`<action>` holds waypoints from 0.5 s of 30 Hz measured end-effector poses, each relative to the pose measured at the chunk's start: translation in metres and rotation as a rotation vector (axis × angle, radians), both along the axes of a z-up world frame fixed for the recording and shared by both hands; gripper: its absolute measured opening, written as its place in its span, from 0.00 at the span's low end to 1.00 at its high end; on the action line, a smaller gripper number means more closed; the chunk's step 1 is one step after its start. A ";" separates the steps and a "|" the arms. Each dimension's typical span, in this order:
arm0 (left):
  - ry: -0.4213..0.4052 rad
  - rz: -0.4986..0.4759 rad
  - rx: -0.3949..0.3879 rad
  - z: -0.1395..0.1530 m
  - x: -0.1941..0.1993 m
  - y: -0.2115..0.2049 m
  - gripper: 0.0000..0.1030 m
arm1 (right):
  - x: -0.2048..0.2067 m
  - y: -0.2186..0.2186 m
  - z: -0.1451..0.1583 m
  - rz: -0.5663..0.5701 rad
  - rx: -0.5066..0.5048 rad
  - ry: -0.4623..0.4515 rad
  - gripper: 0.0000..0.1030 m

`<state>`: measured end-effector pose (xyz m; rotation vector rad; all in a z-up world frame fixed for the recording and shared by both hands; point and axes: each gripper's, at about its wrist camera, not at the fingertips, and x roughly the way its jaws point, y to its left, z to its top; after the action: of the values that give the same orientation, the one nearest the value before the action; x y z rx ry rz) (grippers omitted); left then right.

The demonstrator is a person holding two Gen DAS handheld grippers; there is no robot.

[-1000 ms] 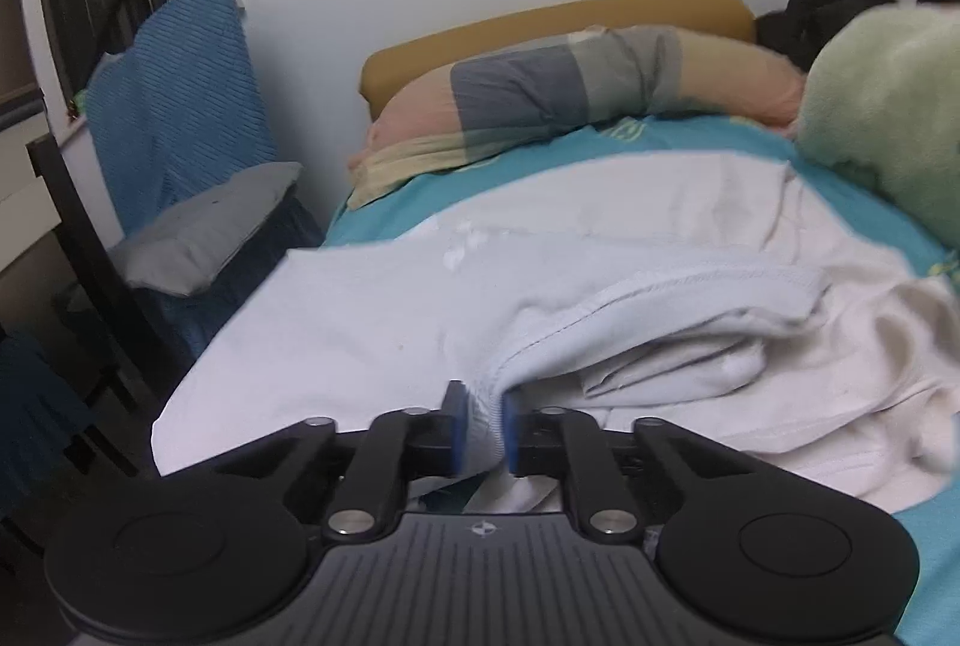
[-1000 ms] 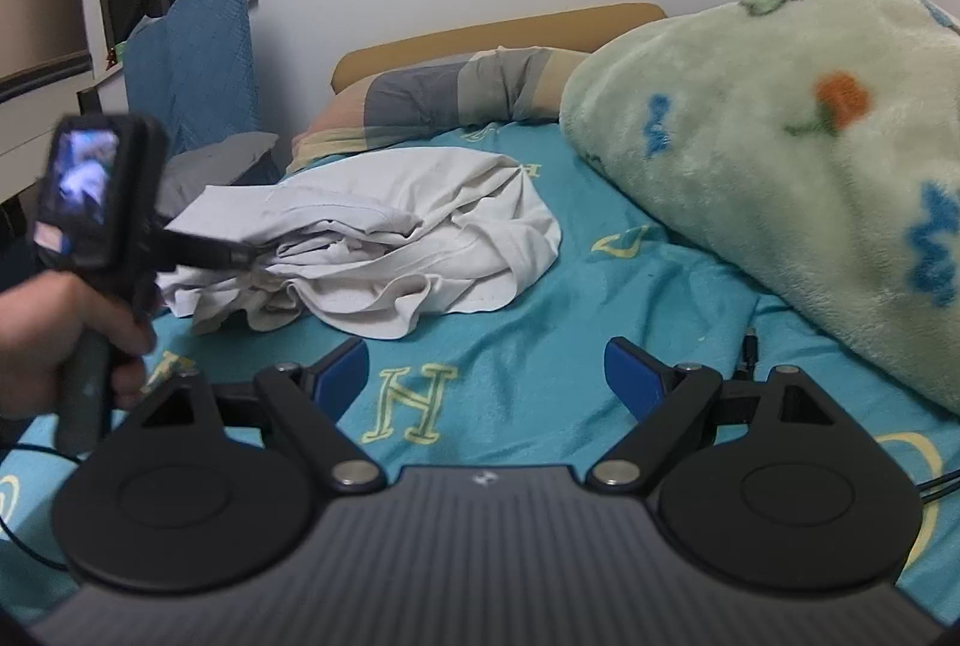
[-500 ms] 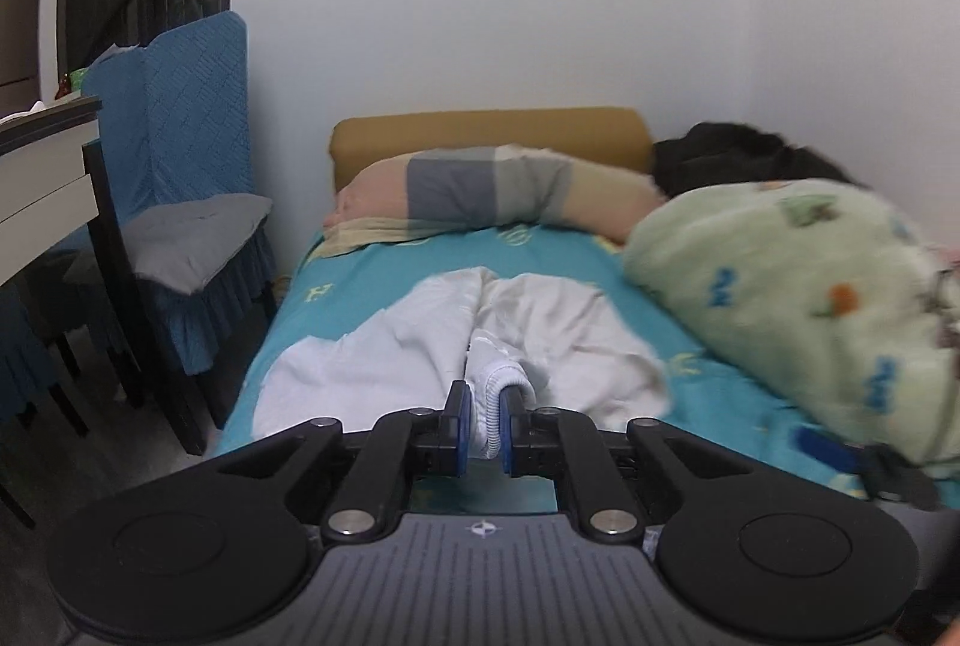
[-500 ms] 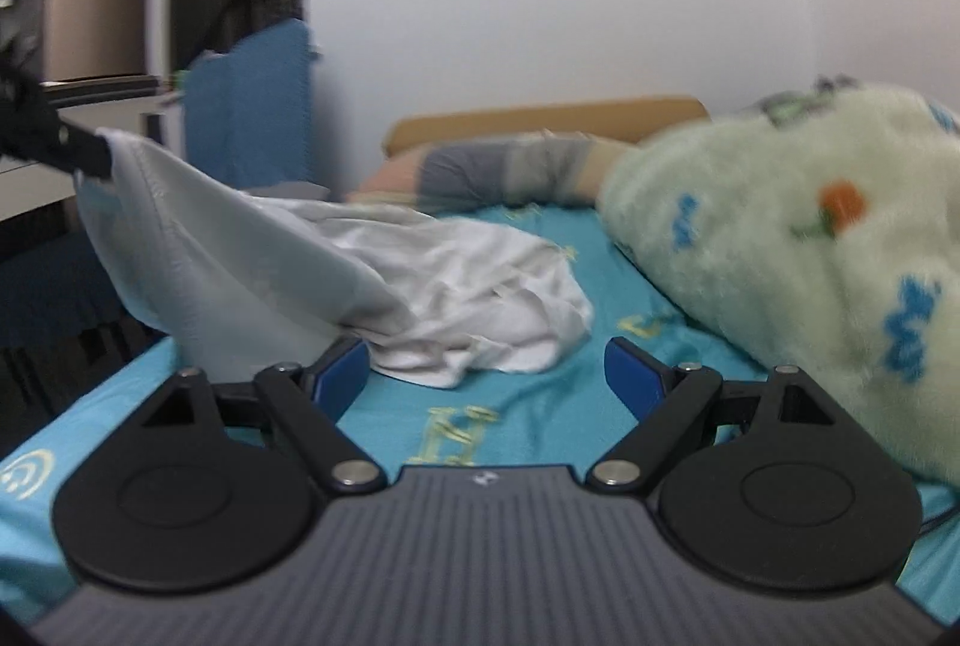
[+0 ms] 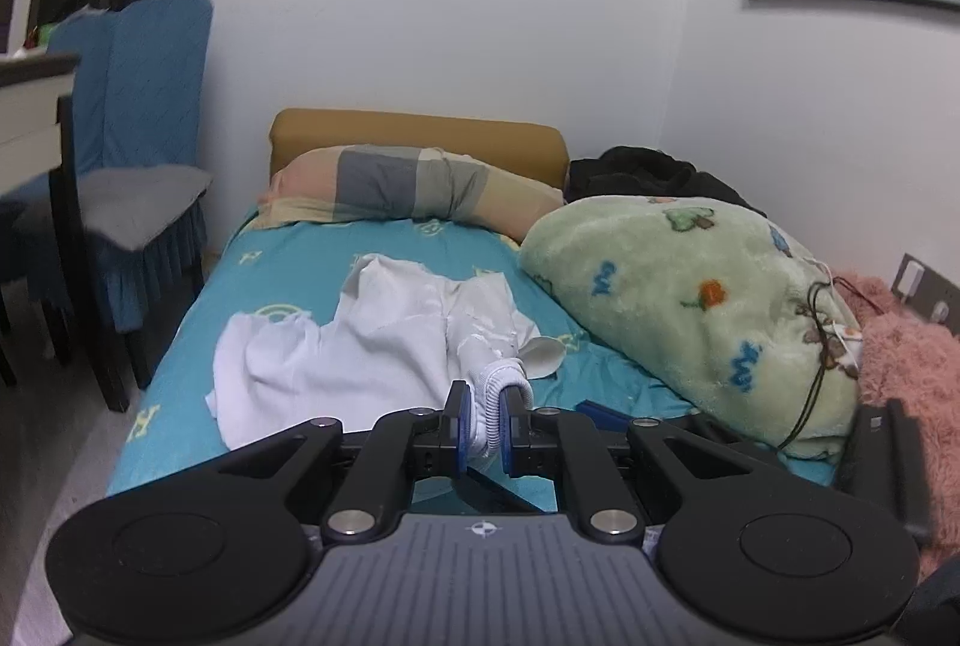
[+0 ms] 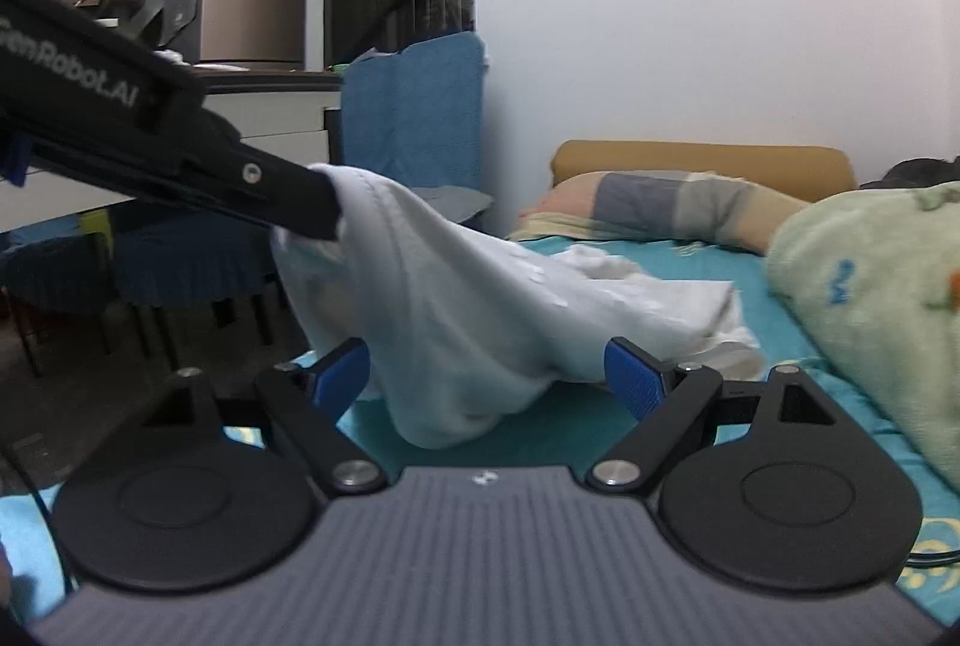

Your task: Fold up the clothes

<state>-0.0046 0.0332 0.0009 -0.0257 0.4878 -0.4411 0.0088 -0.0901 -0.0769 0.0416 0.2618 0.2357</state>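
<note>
A white garment (image 5: 366, 346) lies crumpled on the teal bed sheet (image 5: 282, 274). My left gripper (image 5: 485, 424) is shut on a ribbed edge of the garment and holds it lifted above the bed. In the right wrist view the garment (image 6: 456, 310) hangs stretched from the left gripper's black finger (image 6: 282, 196) down to the bed. My right gripper (image 6: 487, 376) is open and empty, just in front of the hanging cloth.
A green fleece blanket (image 5: 708, 298) is heaped on the bed's right side, with a pink fluffy one (image 5: 900, 364) beyond. A striped pillow (image 5: 408, 190) lies at the headboard. A blue-covered chair (image 5: 138, 154) and a desk stand left of the bed.
My left gripper has pulled back and up with the garment's edge, stretching the cloth off the bed. My right gripper has moved in close to the hanging cloth, still open.
</note>
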 end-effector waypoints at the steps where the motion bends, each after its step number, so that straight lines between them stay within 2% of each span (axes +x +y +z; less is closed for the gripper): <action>1: 0.002 0.005 -0.010 -0.001 0.002 0.001 0.10 | 0.007 -0.001 -0.003 -0.009 0.035 0.016 0.84; 4: 0.007 0.020 -0.041 -0.004 0.009 0.004 0.10 | 0.023 -0.003 -0.011 0.008 0.105 0.051 0.84; 9: 0.017 0.041 -0.030 -0.012 0.019 -0.002 0.10 | 0.031 0.006 -0.016 0.076 0.135 0.054 0.84; 15: 0.058 0.051 -0.018 -0.025 0.029 -0.007 0.10 | 0.035 -0.011 -0.016 -0.072 0.184 0.060 0.84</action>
<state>0.0247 0.0259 -0.0243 -0.0680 0.5396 -0.3958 0.0433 -0.1011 -0.0934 0.2397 0.2970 0.1864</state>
